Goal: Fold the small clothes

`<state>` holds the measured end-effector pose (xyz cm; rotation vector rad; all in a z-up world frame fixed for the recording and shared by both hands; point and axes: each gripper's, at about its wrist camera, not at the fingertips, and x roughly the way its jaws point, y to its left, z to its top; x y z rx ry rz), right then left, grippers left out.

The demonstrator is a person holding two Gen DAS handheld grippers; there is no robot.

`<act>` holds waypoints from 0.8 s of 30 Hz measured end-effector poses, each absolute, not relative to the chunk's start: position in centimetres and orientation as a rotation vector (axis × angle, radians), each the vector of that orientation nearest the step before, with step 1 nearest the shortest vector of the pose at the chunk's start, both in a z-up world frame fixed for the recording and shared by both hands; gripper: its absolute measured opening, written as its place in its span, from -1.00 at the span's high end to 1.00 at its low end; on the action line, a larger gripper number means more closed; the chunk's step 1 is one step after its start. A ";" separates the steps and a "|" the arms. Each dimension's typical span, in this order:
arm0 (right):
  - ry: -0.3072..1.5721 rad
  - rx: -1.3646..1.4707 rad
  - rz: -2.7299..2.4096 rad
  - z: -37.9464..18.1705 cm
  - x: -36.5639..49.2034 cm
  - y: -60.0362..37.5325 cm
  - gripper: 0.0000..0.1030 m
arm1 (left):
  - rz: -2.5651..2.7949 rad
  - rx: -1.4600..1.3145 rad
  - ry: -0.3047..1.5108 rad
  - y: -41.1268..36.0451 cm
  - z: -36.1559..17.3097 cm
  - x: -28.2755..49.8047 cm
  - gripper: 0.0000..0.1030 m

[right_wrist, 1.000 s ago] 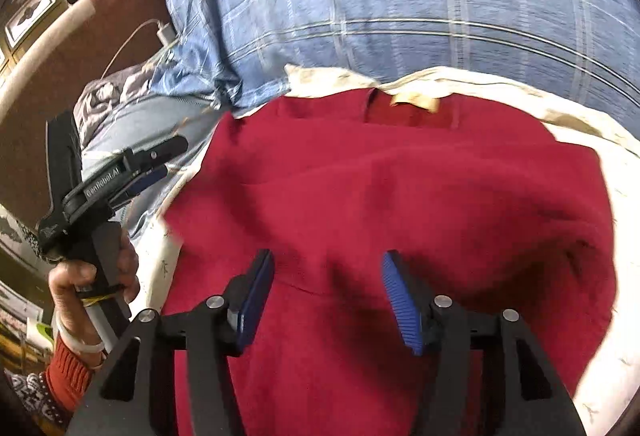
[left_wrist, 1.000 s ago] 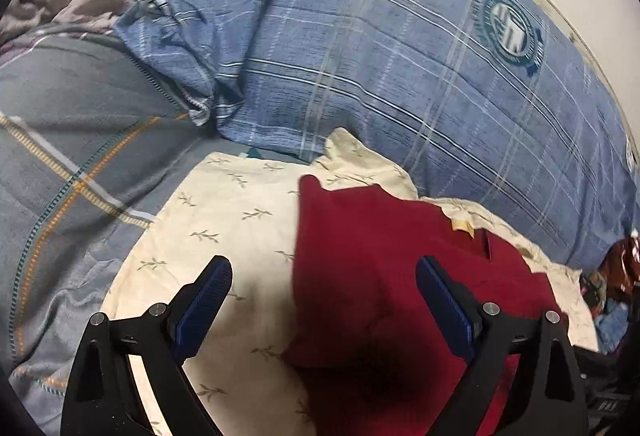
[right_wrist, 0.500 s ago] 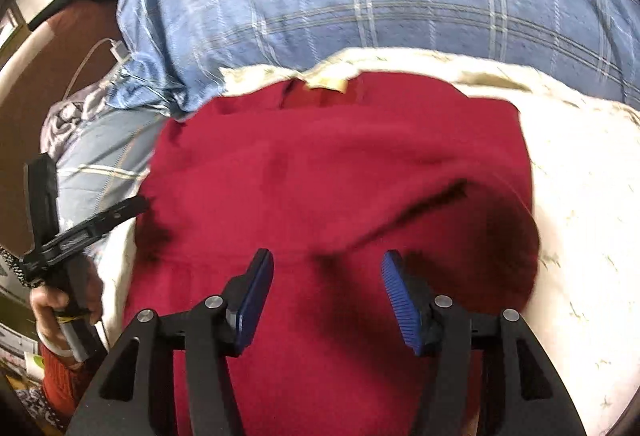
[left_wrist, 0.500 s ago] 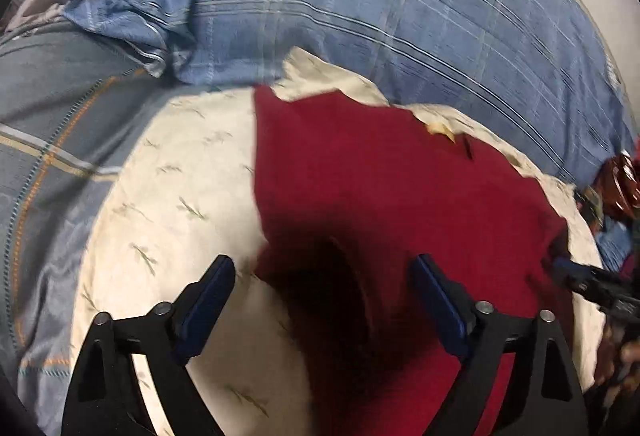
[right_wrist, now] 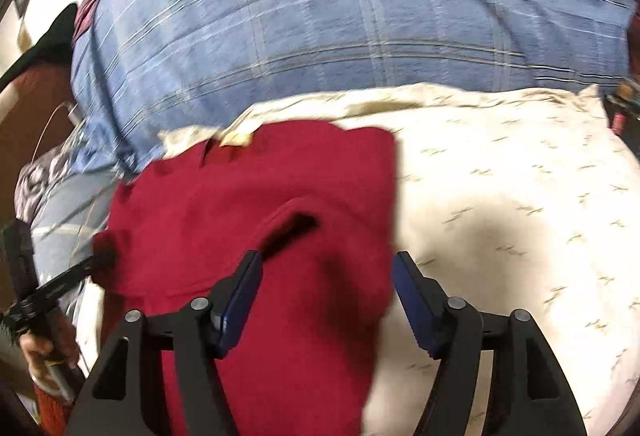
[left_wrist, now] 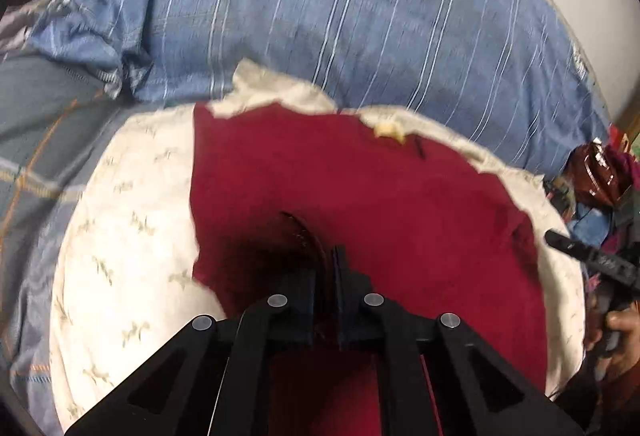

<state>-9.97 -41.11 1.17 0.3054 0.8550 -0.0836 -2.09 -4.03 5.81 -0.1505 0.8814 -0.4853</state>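
The left gripper, open half a second ago, now has its jaws pinched on a fold of the red garment, which lies on the cream leaf-print pillow. The right gripper keeps its jaws apart over the garment's right edge, which has drawn in, baring more pillow beside it.

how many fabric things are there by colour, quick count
red: 1, the sweater pinched by the left tongs
cream with leaf print: 1, the pillow under it
blue plaid: 1, the big pillow behind
grey plaid: 1, the bedding
total: 4
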 end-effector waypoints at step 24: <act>0.822 0.220 -0.121 2.8 -9.9 -41.3 0.46 | -0.316 -0.109 0.932 -4.1 3.4 0.7 0.72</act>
